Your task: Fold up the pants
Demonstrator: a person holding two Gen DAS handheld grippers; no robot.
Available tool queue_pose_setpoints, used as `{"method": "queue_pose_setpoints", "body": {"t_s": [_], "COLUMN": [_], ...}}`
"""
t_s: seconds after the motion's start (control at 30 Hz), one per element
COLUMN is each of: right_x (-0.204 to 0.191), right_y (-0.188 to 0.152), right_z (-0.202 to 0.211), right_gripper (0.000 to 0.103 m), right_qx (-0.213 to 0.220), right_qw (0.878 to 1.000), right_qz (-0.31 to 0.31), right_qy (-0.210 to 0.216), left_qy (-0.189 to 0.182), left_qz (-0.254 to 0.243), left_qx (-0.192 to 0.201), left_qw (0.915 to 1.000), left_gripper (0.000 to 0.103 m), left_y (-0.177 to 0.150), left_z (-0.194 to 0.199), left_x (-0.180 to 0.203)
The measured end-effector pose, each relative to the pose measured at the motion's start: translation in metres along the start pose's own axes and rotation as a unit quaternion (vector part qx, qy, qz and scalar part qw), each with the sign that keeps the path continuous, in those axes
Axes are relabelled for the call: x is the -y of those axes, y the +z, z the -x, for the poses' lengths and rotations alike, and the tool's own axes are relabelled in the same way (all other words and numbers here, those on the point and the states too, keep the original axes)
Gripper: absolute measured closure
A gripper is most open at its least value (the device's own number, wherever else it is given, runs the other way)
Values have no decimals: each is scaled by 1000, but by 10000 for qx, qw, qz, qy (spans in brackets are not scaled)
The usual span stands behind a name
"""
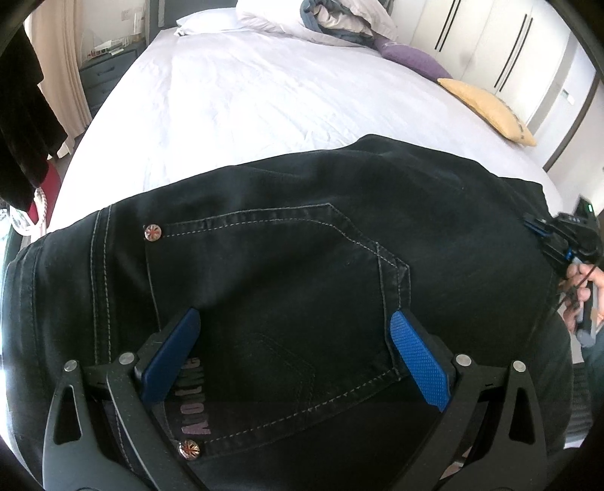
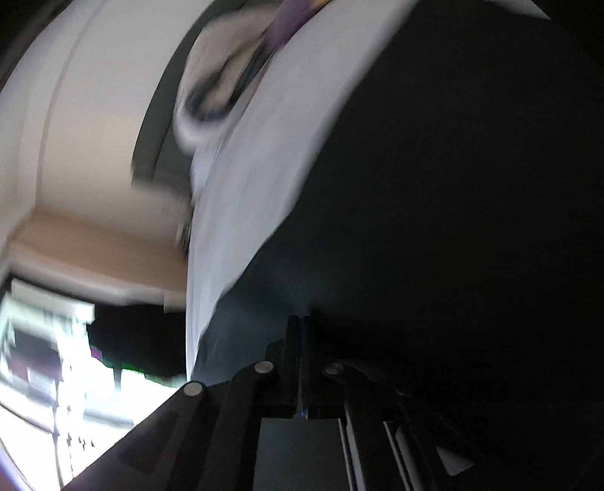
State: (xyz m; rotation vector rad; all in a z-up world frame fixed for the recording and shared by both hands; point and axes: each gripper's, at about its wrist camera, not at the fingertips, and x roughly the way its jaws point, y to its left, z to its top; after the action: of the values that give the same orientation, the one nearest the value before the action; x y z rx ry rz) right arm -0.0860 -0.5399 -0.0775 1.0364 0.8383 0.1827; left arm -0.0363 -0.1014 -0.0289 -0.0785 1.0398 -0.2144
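On bed (image 1: 234, 98): one black pants (image 1: 302, 264), two claws.

A white-sheeted bed (image 1: 264, 98) bears a purple cushion (image 1: 411, 58), a yellow cushion (image 1: 490, 109) and white pillows (image 1: 211, 24).

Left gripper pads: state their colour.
Blue, textured pads on the left gripper; clearest in the left wrist view.

The left tool (image 1: 294, 340) hangs wide open over the black pants (image 1: 302, 234), its blue pads (image 1: 419, 362) either side of a back pocket (image 1: 271, 294) with riveted corners. The pants lie across the near end of a white bed (image 1: 245, 102). At 3 o'clock the right tool (image 1: 566, 241) and a hand (image 1: 583, 291) sit at the pants' edge; a yellow pillow (image 1: 487, 109) lies at 2 o'clock.
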Motion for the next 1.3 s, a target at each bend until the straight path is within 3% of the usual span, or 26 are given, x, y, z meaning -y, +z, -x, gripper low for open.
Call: {"method": "queue_pose_setpoints", "body": {"t_s": [0.17,0.27,0.37,0.4,0.43,0.47,0.5,0.53,0.63,0.7,0.77,0.83,0.87,0.9,0.93,1.0,1.07,1.1,1.13,1.23,1.3], "right_x": [73,113,115,112,107,108,113,108,67,38,13,-1,7,27,44,57,46,42,38,-11,-46], "right_y": [32,24,13,9,4,-2,-6,-10,-3,-3,-5,-4,-6,-6,-6,-9,-8,-1,11,0,-13], "right_z": [100,135,159,166,169,178,185,188,178,154,116,78,69,67,72,89,112,119,124,114,82], "right_gripper": [103,103,103,103,84,77,76,76,75,66,59,60,68,100,103,103,99,83,71,69,68], "right_qx": [1213,1668,1978,2117,2214,2347,2496,2608,2489,1981,1208,763,689,732,824,1230,1544,1624,1648,1464,875], "right_qw": [9876,9712,9631,9576,9501,9376,9327,9339,9571,9776,9910,9970,9972,9963,9938,9860,9794,9784,9798,9886,9957], "right_qz": [-979,-1700,-1771,-1741,-1792,-2004,-2119,-2063,-1288,-703,-184,129,42,-341,-695,-1071,-858,-801,-729,-152,292], "right_qy": [-193,-107,-448,-884,-1270,-1603,-1513,-1313,-732,63,547,42,-293,-281,-257,-339,-979,-1001,-864,-302,68], "left_qy": [53,66,72,77,78,86,94,102,149,179,173,146,135,129,123,194,16,-142,-214,-313,-388], "left_qz": [-15,-40,-36,-31,-27,-25,-30,-35,-37,-31,-26,-36,-22,24,98,325,586,631,590,399,455], "left_qx": [-26,-37,-57,-62,-66,-68,-66,-63,-62,-67,-79,-76,-67,-51,-32,-13,107,224,338,676,763], "left_qw": [10000,10000,10000,9999,9999,9999,9999,9999,9999,9998,9998,9999,9999,9999,9999,9993,9982,9977,9975,9964,9953], "left_gripper": [1,1,1,1,1,1,1,1,1,1,1,1,1,1,1,1,1,1,1,1,1], "left_y": [1,2,4,5,5,5,5,5,5,7,8,7,6,5,3,0,2,6,13,45,70], "left_z": [-1,-3,-4,-5,-5,-5,-4,-3,-3,-5,-6,-5,-4,-2,1,8,24,32,38,34,17], "left_x": [-2,-1,-1,0,0,-1,-1,-1,-1,1,1,0,-2,-6,-12,-28,-41,-43,-41,-28,-24]}}
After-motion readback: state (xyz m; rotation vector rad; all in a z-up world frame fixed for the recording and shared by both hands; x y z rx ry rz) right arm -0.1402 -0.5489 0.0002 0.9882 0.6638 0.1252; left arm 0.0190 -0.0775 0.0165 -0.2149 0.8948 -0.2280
